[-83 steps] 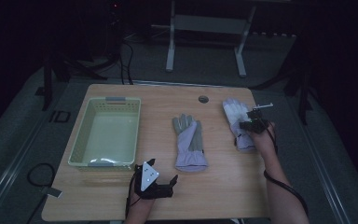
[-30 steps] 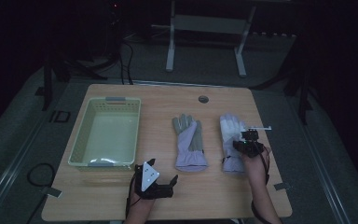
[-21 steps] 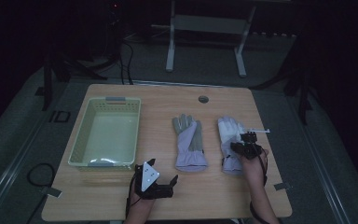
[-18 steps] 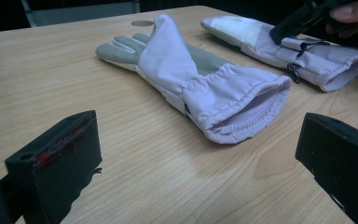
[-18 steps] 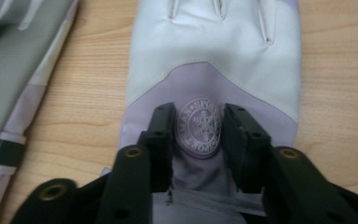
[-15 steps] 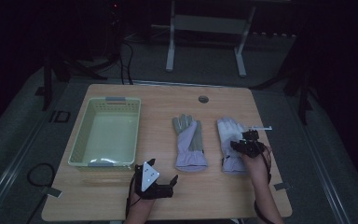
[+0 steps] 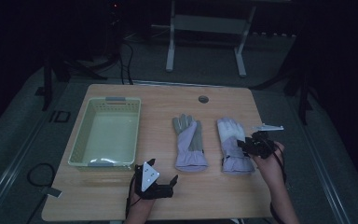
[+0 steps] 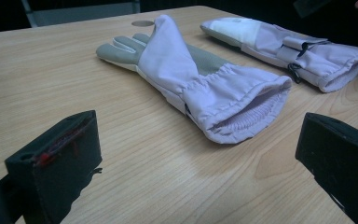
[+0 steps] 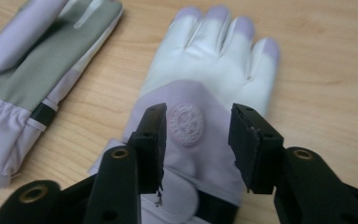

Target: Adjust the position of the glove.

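Wooden table point(image 7: 121, 196) underneath everything, with a pale green basket point(image 7: 105, 132) at its left — nothing visible inside. Two lavender work gloves flat on the wood to the right of the basket, side by side and apart, cuffs toward the person: the grey-palmed glove point(image 7: 189, 143) near the middle, the white-backed glove point(image 7: 233, 146) just right of it. Judging by this, hardly begun — both gloves on the table, neither lifted, presumably both bound for the basket.

Right gripper point(image 7: 248, 145) poised over the white-backed glove point(image 9: 205, 116), hand reaching in from the right edge, wrist bent inward. Jaws apart, straddling the round embossed badge point(image 9: 185, 123) on the glove's back, one jaw on each side; contact with the fabric hard to tell, nothing pinched yet.

Left gripper point(image 7: 161, 179) low at the near edge, resting by the table surface, pointed toward the open cuff of the grey-palmed glove point(image 8: 200, 84). Jaws wide apart, nothing between them but bare wood.
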`<action>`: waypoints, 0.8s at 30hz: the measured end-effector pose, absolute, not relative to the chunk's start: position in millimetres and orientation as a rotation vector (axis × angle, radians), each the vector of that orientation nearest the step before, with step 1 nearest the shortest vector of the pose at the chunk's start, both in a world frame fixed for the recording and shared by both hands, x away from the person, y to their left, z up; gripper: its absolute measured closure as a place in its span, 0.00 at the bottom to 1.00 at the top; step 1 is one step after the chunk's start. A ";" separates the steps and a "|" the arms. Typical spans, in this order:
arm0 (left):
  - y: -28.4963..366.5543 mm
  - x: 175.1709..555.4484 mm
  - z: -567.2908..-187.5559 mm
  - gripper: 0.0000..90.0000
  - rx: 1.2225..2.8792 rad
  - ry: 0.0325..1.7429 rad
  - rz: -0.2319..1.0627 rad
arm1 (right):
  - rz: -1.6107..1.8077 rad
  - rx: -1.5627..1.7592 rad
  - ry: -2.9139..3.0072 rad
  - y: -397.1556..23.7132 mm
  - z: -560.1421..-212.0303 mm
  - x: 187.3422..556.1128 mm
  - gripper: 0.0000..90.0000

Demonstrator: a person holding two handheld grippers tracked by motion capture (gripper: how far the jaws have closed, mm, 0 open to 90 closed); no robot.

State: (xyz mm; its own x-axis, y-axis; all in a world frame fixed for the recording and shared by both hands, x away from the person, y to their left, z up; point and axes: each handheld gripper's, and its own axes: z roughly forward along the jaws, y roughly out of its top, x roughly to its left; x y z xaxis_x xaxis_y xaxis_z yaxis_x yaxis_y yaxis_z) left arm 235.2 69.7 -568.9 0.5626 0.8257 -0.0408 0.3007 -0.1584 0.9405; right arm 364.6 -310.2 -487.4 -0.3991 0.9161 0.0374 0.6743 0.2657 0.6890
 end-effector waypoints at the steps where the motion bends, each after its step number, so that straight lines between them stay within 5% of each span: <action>1: 69.7 235.2 -568.9 0.00 1.723 0.942 0.611 | 0.943 1.458 2.182 -314.9 -484.2 363.6 0.61; 9: 69.7 235.2 -568.9 0.00 1.722 0.942 0.611 | 1.043 1.452 2.222 -320.2 -483.9 369.0 0.25; 18: 69.8 235.4 -568.9 0.00 1.722 0.942 0.608 | 1.045 1.454 2.282 -324.7 -503.9 383.5 0.50; 24: 69.8 235.4 -568.9 0.00 1.723 0.943 0.608 | 0.992 1.481 2.336 -322.5 -523.1 391.0 0.55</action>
